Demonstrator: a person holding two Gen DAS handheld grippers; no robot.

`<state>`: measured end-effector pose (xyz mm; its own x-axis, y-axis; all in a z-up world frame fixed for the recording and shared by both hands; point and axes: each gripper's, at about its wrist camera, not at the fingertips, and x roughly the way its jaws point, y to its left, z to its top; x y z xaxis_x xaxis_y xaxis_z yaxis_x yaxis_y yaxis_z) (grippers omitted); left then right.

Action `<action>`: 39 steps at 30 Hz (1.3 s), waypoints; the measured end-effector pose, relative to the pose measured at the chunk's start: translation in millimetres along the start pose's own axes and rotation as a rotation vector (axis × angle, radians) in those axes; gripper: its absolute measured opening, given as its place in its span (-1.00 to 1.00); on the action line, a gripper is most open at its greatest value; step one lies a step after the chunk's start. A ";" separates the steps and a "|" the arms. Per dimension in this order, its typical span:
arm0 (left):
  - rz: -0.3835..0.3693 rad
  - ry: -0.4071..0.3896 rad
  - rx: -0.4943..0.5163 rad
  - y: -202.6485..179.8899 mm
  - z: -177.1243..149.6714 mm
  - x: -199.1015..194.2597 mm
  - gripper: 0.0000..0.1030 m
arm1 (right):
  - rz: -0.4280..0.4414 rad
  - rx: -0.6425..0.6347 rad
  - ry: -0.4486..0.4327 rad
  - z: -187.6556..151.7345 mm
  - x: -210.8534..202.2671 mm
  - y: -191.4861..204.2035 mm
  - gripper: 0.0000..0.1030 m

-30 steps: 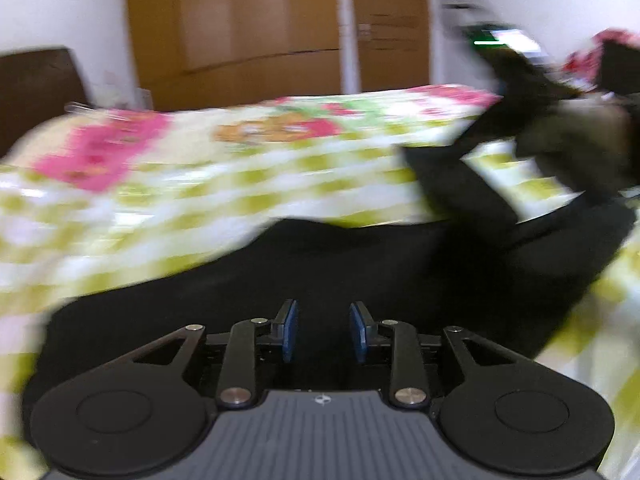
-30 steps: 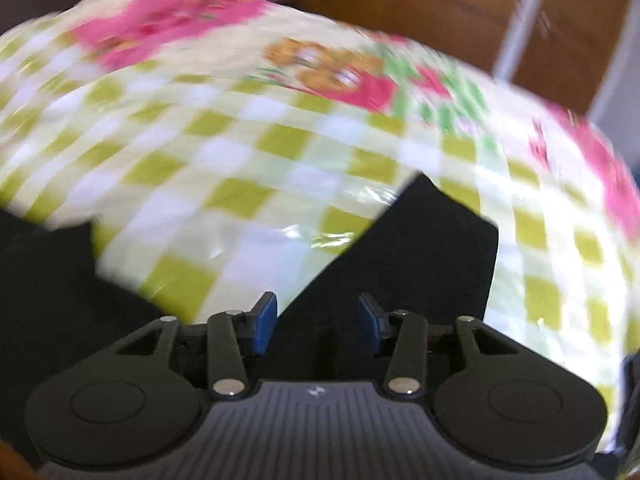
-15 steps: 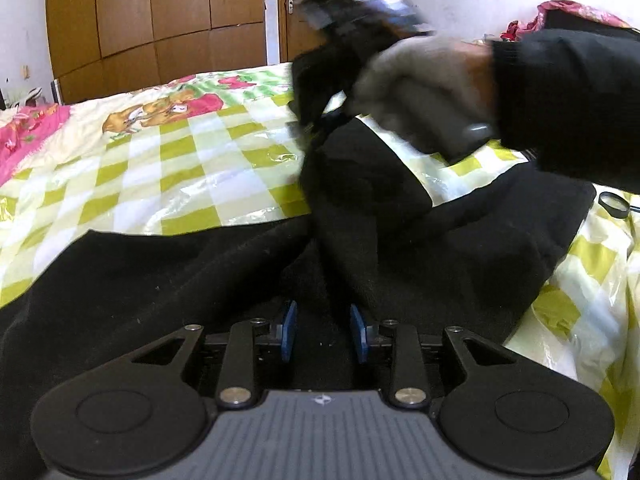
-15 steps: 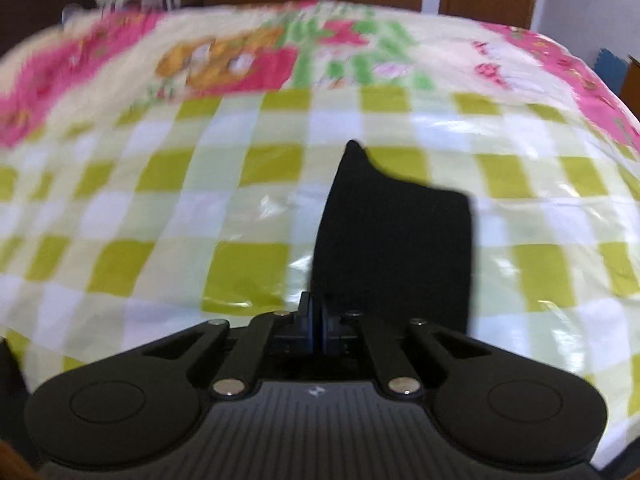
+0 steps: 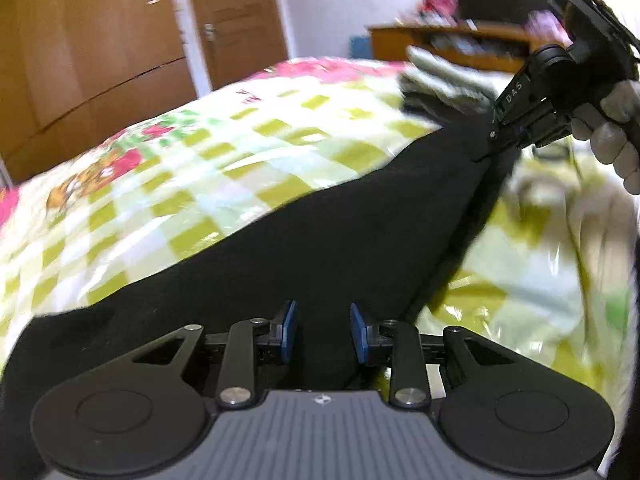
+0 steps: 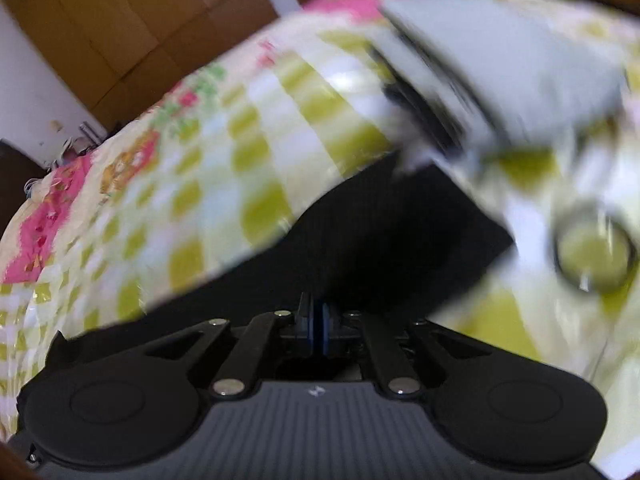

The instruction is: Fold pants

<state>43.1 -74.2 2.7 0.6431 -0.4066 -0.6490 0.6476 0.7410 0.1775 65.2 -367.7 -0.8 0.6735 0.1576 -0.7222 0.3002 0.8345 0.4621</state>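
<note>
Ahead of the left tool [image 5: 323, 334], whose pads stand apart over cloth, the right tool [image 5: 505, 136] in a gloved hand [image 5: 614, 136] pinches one pair of black pants [image 5: 320, 240]. One checked bed [image 5: 200, 168] lies beneath.

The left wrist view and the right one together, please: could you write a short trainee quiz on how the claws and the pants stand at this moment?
1. True or false: the right claw is shut on the black pants.
2. Which describes the left claw? A open, pants fabric between its pads; B shut on the bedspread; C out of view.
3. What pattern covers the bedspread under the pants?

Key
1. True; the left wrist view shows it pinching a raised end of the pants.
2. A.
3. Green and white checks, with pink floral print.
</note>
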 end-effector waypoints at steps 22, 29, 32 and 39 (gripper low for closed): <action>0.052 -0.024 0.067 -22.8 24.0 -4.2 -0.16 | 0.196 0.228 -0.175 21.9 -31.2 -60.4 -0.92; 0.026 0.047 0.082 -35.4 7.6 13.0 -0.17 | 0.085 0.245 -0.062 4.1 1.8 -77.6 -0.88; 0.015 0.040 0.057 -31.0 8.2 9.9 -0.17 | 0.070 0.254 -0.081 5.1 -11.9 -80.5 -0.73; 0.029 0.013 0.019 -24.1 4.5 3.4 -0.17 | 0.045 0.253 -0.053 1.6 -20.2 -86.7 -0.65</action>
<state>31.6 -95.8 -0.4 0.6562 -0.3781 -0.6531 0.6365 0.7421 0.2099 26.7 -444.1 -25.4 0.7224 0.1577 -0.6733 0.4244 0.6676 0.6117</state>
